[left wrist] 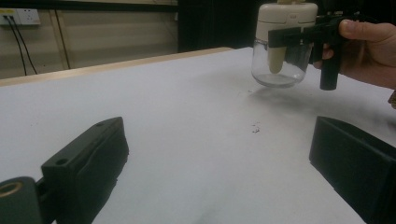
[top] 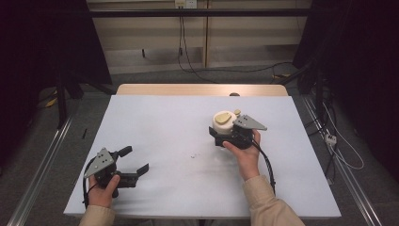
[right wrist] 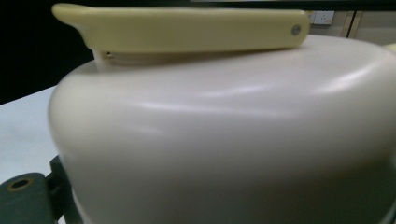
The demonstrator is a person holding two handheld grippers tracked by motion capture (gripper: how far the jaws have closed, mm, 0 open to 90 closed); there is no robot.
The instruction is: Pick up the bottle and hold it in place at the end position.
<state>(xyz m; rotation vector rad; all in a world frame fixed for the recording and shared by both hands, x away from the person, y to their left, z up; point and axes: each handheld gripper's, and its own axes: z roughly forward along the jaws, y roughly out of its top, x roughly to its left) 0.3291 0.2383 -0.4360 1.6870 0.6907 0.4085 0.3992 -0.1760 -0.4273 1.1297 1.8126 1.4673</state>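
Observation:
A jar with a clear glass body (left wrist: 280, 70) and a cream lid (top: 225, 121) is at the table's right centre. My right gripper (top: 221, 130) is shut on it just under the lid, with a hand behind. One black jaw crosses the jar's front in the left gripper view. The lid (right wrist: 233, 130) looms close in the right gripper view, with a pale yellow lever (right wrist: 187, 28) lying flat on top. Whether the jar rests on the white table (top: 164, 122) or hangs just above it I cannot tell. My left gripper (top: 135, 159) sits open near the front left, nothing between its jaws.
A few small crumbs (top: 193, 155) lie on the white cover between the grippers. A small brown object (top: 234, 94) sits at the wooden far edge. Cables and a power strip (top: 331, 138) lie on the floor to the right, and metal rails run along both sides.

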